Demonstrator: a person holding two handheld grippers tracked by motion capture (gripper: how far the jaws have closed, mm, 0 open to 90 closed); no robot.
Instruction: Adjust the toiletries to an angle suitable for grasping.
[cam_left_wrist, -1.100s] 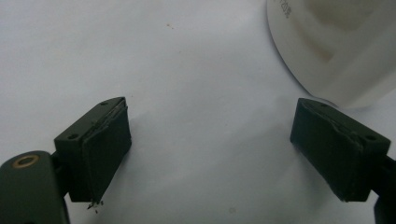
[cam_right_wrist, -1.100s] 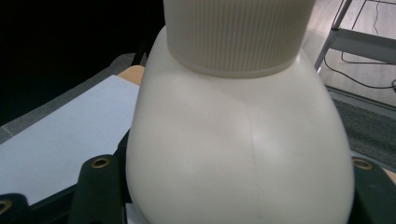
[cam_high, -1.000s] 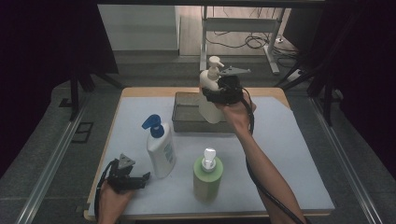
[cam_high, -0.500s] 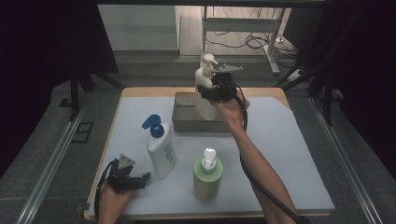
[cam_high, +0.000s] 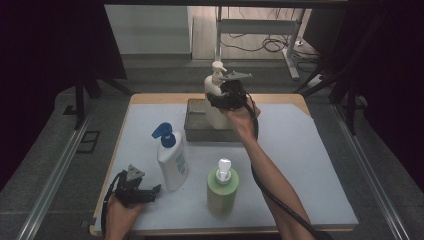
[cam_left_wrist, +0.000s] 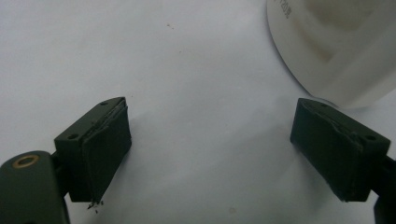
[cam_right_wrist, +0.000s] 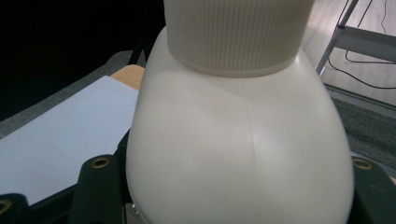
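Observation:
My right gripper is shut on a cream pump bottle just below its ribbed collar, at the back of the table. The bottle stands upright with its lower part inside the grey tray; whether it touches the tray floor I cannot tell. In the right gripper view the bottle's shoulder bulges between the two jaws. My left gripper rests open on the white mat at the front left, nothing between its pads. Just right of it stands a white bottle with a blue pump, its base near the right jaw.
A green bottle with a white pump stands at the front middle. The white mat covers the wooden table; its right half is bare. Dark curtains flank the table, and a metal stand with cables is on the floor behind.
My right gripper has carried the cream bottle to the left and lower, down over the grey tray. The left gripper has stayed put.

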